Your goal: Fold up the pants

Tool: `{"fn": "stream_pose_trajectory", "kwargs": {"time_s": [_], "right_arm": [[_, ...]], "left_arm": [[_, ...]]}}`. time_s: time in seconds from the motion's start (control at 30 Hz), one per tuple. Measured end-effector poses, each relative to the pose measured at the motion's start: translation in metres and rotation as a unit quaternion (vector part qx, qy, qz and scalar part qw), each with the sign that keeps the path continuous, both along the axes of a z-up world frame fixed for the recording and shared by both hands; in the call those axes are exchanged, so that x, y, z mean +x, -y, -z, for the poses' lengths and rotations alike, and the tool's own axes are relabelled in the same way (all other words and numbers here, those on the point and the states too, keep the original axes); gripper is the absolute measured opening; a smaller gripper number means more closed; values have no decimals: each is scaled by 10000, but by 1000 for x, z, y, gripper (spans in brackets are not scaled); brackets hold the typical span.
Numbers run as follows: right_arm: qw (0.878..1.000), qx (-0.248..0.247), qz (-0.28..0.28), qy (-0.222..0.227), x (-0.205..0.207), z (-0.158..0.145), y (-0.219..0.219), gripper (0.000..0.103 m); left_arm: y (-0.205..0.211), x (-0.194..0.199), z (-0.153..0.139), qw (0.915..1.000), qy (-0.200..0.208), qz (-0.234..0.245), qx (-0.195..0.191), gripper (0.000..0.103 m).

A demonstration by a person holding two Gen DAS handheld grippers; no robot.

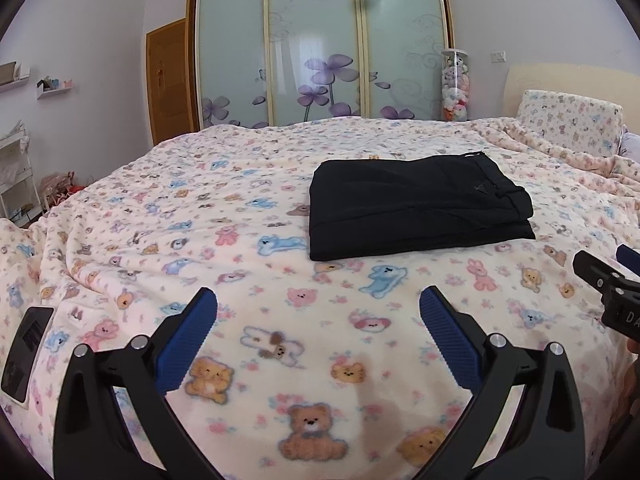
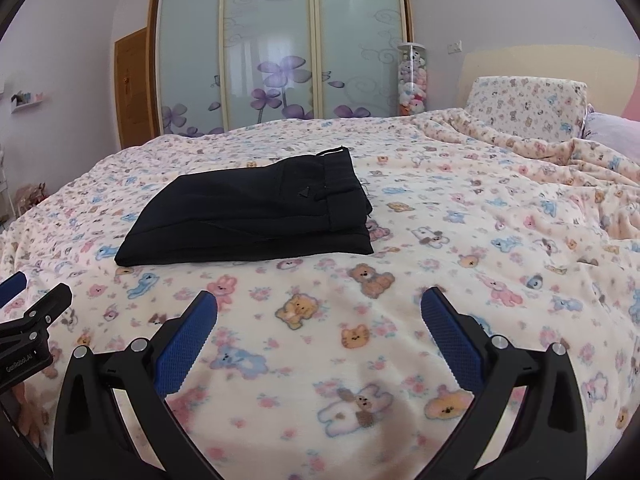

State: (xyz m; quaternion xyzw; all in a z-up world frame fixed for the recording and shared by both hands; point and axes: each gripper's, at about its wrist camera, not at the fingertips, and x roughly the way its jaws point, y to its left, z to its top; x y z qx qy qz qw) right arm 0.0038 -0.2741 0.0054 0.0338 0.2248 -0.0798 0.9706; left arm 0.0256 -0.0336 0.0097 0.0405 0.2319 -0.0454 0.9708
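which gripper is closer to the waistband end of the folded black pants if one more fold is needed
Right, probably. In the right wrist view the folded black pants show their waistband end nearest the right gripper, while the left gripper faces the folded end. Both are open and empty.

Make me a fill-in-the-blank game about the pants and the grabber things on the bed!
1. The folded pants are the colour ____.
2. They lie on a blanket printed with teddy ____.
3. Both the left gripper and the right gripper have their fingers ____.
4. The pads on the fingers are the colour ____.

Missing words: black; bears; open; blue
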Motion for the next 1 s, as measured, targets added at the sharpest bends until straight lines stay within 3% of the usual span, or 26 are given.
{"fn": "stream_pose_trajectory", "kwargs": {"time_s": [1.0], "right_arm": [[9997, -220, -104, -30, 1, 3, -8, 102]], "left_arm": [[21, -8, 3, 9985, 124, 323, 433, 101]]}}
